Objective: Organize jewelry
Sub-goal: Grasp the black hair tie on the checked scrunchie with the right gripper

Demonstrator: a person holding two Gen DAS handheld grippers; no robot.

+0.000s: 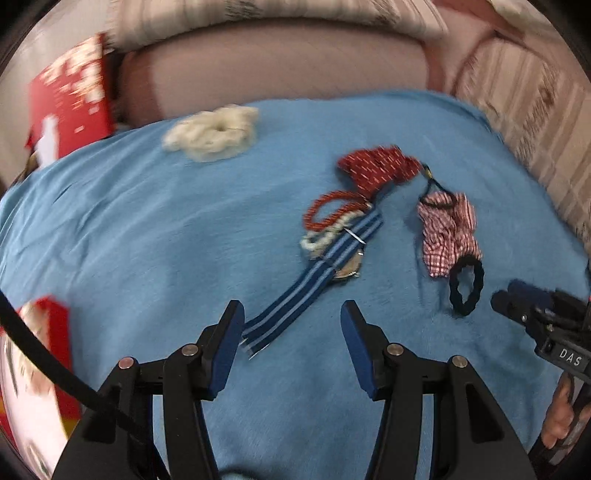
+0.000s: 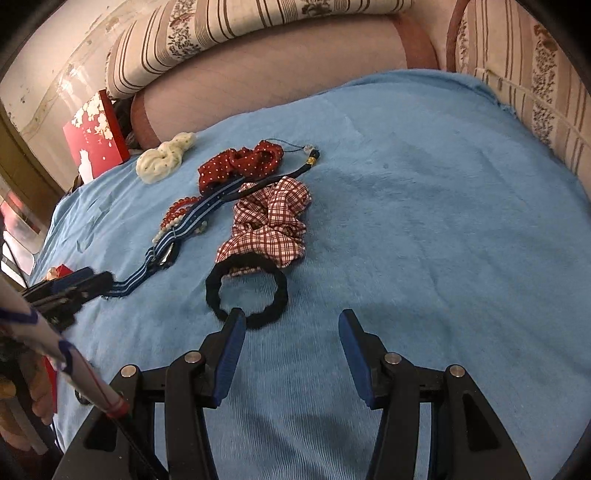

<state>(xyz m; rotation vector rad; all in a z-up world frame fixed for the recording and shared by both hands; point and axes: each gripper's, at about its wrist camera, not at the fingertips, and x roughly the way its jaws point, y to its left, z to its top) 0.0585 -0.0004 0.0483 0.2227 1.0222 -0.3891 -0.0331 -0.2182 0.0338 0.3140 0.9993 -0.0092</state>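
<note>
A watch with a blue striped strap (image 1: 314,280) (image 2: 184,229) lies on the blue cloth (image 1: 147,229) (image 2: 424,221), over a red bead bracelet (image 1: 325,210) (image 2: 177,212) and a white bead bracelet (image 1: 321,236). Around them lie a red dotted scrunchie (image 1: 376,168) (image 2: 240,162), a checked scrunchie (image 1: 448,236) (image 2: 273,221), a black hair tie (image 1: 466,286) (image 2: 246,295), a cream scrunchie (image 1: 214,133) (image 2: 162,158) and a dark cord (image 2: 280,175). My left gripper (image 1: 291,317) (image 2: 85,282) is open, its fingers either side of the strap's near end. My right gripper (image 2: 291,325) (image 1: 517,299) is open, its left finger at the hair tie's near edge.
A red box with white flowers (image 1: 70,99) (image 2: 96,129) stands at the far left edge of the cloth. Another red box (image 1: 48,350) sits at the near left. Striped cushions (image 2: 258,22) and a sofa back surround the cloth at the back and right.
</note>
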